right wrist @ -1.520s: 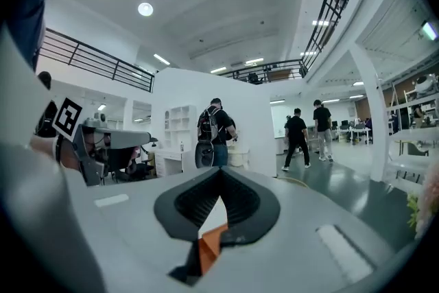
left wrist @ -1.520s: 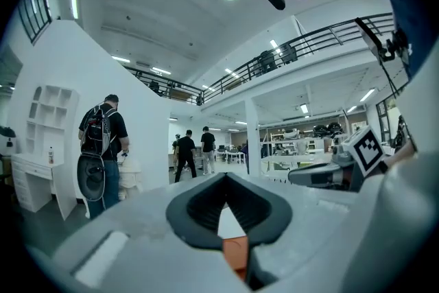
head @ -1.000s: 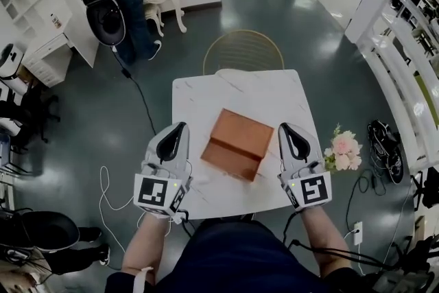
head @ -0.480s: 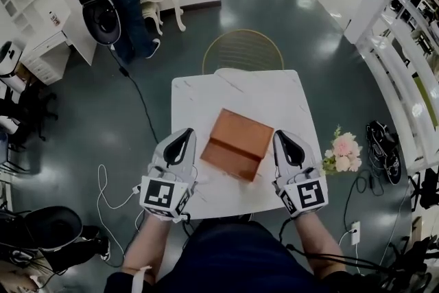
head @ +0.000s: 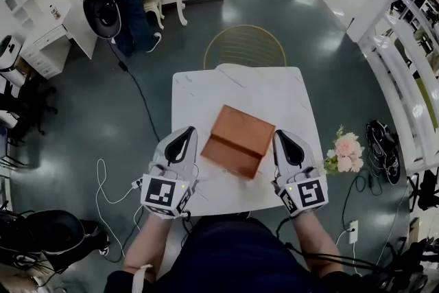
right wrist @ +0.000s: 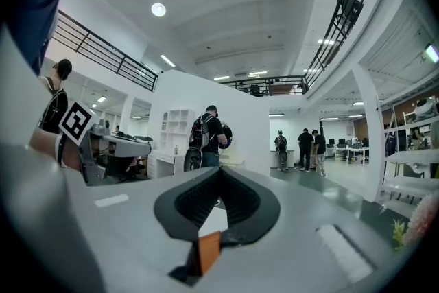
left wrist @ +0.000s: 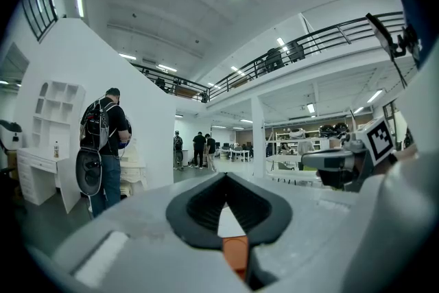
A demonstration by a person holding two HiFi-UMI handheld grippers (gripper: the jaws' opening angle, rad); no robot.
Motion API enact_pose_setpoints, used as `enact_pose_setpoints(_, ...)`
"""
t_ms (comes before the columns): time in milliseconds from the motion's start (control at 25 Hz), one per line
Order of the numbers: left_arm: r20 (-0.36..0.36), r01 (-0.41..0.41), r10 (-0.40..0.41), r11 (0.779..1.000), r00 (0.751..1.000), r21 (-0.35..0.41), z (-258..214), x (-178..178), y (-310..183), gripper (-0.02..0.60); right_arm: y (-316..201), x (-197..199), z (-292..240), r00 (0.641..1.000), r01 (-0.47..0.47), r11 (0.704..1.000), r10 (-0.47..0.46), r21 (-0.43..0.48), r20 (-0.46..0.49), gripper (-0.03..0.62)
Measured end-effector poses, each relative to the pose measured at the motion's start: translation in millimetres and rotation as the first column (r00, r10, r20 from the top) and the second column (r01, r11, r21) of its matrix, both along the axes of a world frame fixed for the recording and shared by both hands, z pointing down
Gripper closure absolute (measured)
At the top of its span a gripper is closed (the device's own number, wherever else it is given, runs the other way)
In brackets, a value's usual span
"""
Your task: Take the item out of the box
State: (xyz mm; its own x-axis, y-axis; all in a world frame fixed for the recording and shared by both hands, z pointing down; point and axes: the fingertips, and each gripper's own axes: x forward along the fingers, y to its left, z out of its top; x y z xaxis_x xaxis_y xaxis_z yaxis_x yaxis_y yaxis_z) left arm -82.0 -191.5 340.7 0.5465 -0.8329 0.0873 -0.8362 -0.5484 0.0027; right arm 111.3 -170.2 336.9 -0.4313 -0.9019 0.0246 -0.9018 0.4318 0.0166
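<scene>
Box (head: 237, 141) sits shut mid-frame between left gripper (head: 185, 134) and right gripper (head: 281, 136), both closed and empty. Best to hold it still with one and open it slowly.

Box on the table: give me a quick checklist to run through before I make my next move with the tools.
1. Box open: not ok, it is closed.
2. Item in sight: cannot tell, the closed box hides whatever is inside.
3. Left tool free: ok, jaws together with nothing held.
4. Right tool free: ok, jaws together with nothing held.
5. Tools placed: ok, one on each side of the box.
6. Room on the table to set the item down: ok, bare surface behind the box.
</scene>
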Motion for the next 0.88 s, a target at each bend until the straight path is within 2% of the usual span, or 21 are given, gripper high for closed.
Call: enact_pose_setpoints(880, -0.002, 0.004, -0.004, 1.000, 1.000, -0.016, 7.9, 0.4, -4.8, 0.580, -6.8, 4.7, 10.9, 1.000, -0.006, 0.999, 0.006, -0.032, 0.005, 0.592)
